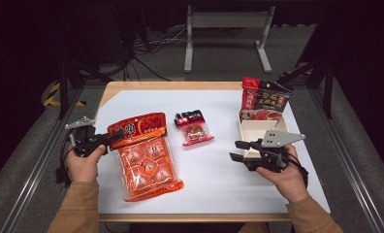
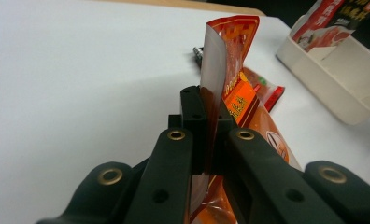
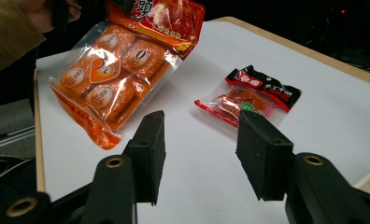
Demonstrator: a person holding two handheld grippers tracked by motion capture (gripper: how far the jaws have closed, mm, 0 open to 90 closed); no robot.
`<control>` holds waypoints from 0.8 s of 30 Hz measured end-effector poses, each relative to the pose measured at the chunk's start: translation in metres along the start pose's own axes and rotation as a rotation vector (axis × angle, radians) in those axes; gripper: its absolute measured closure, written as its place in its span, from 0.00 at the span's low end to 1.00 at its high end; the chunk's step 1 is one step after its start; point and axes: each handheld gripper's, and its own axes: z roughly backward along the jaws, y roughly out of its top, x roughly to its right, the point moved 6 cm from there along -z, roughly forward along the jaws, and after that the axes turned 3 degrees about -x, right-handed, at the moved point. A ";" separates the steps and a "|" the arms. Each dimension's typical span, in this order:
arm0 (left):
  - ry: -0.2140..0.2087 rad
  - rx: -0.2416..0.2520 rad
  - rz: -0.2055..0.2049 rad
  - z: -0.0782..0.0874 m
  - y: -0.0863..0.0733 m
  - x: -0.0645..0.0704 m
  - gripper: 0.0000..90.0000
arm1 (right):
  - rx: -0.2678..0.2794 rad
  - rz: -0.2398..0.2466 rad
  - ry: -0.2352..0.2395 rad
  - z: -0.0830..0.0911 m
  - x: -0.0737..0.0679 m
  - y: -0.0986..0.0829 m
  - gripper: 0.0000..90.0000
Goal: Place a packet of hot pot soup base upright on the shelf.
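A large orange snack bag lies at the left of the white table, its red top flap raised. My left gripper is shut on that flap's left edge; in the left gripper view the bag stands up between the closed jaws. A small red and black packet lies flat in the middle of the table. My right gripper hovers open at the right, in front of a cream box, nothing between its fingers. In the right gripper view the small packet and orange bag lie ahead.
A cream open box stands at the right, with a red and black pouch upright in its far end. The white sheet covers a wooden table. A metal stand and cables are on the floor beyond.
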 end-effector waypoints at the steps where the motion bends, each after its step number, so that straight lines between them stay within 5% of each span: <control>1: 0.000 0.003 -0.004 0.001 0.001 0.002 1.00 | -0.001 -0.006 0.006 0.000 0.001 0.002 0.59; 13: -0.032 0.072 -0.085 0.016 0.018 0.037 1.00 | -0.004 0.003 0.019 -0.002 -0.002 0.010 0.59; 24: -0.094 0.133 -0.235 0.032 0.034 0.094 1.00 | 0.016 0.007 0.028 0.001 -0.005 0.022 0.58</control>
